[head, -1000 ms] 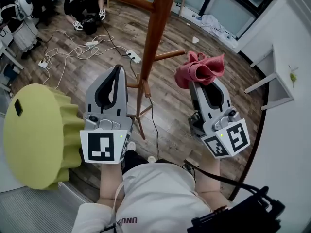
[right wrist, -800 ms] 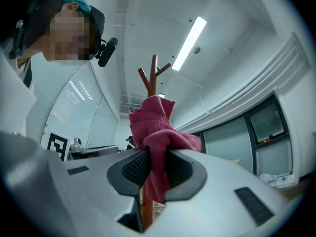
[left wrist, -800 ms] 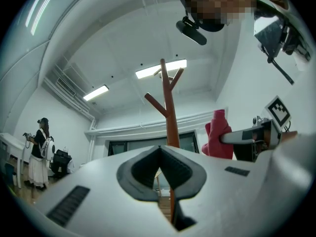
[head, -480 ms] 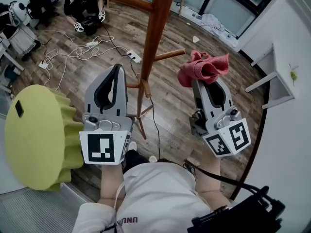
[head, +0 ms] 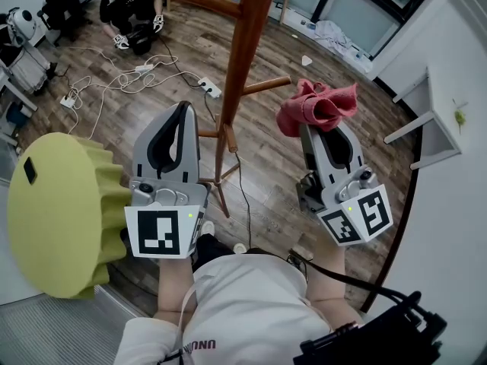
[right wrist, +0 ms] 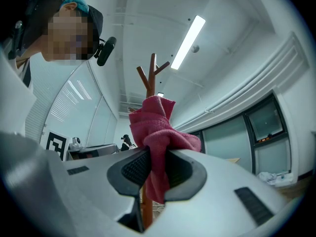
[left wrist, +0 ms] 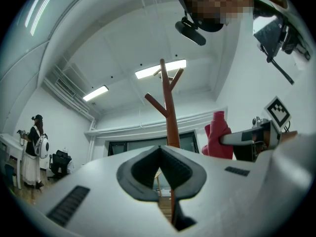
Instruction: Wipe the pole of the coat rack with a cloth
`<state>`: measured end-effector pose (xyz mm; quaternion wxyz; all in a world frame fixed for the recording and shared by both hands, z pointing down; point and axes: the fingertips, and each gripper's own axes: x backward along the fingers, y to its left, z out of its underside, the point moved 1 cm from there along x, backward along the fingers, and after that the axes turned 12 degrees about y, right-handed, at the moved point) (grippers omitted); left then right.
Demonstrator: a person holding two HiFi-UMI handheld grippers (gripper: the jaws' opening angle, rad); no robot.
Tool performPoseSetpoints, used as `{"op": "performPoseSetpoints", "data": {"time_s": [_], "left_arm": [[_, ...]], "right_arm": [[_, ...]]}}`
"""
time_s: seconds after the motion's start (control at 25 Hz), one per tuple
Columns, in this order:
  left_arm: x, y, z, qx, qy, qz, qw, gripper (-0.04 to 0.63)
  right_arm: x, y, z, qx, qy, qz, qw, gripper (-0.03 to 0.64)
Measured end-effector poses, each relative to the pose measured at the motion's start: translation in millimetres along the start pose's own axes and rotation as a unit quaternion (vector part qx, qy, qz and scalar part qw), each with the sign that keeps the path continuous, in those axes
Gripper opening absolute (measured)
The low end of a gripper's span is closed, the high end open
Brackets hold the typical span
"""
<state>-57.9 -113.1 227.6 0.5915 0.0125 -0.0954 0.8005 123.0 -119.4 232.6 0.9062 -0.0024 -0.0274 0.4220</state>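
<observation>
Cloth (head: 317, 103) in right gripper (head: 319, 130) slightly farther from pole (head: 242, 59) than before

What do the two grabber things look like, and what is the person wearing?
Both are light grey wedges with black ribbed pads inside the jaws. The left gripper and the right gripper each carry a white cube with black square patterns and a tiny green light. A black cable trails from the right one. The person wears a white top.
</observation>
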Motion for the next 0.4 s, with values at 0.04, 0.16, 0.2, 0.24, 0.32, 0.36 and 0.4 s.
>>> {"op": "performPoseSetpoints", "data": {"time_s": [0.04, 0.16, 0.2, 0.24, 0.32, 0.36, 0.4], "left_arm": [[-0.1, -0.3, 0.1, 0.000, 0.000, 0.000, 1.0000, 0.012], [0.8, -0.1, 2.2, 0.000, 0.000, 0.003, 1.0000, 0.012], [1.2, 0.0, 2.9, 0.000, 0.000, 0.003, 1.0000, 0.012], [1.5, 0.0, 3.3, 0.001, 0.000, 0.004, 1.0000, 0.012], [1.4, -0.2, 3.8, 0.001, 0.000, 0.005, 1.0000, 0.014], [1.3, -0.3, 4.2, 0.002, 0.000, 0.006, 1.0000, 0.012], [1.1, -0.4, 4.5, 0.002, 0.000, 0.006, 1.0000, 0.012]], "right_arm": [[0.0, 0.1, -0.2, -0.001, -0.001, -0.001, 1.000, 0.080], [-0.5, 1.6, 0.5, -0.005, -0.002, -0.003, 1.000, 0.080], [-0.6, 2.2, 1.2, -0.005, -0.002, -0.002, 1.000, 0.080], [-0.6, 2.6, 1.8, -0.005, -0.001, -0.002, 1.000, 0.080], [-0.7, 3.0, 2.7, -0.004, 0.000, -0.001, 1.000, 0.080], [-0.9, 3.0, 3.1, -0.004, 0.001, -0.001, 1.000, 0.080], [-1.2, 3.1, 3.6, -0.004, 0.003, -0.001, 1.000, 0.080]]}}
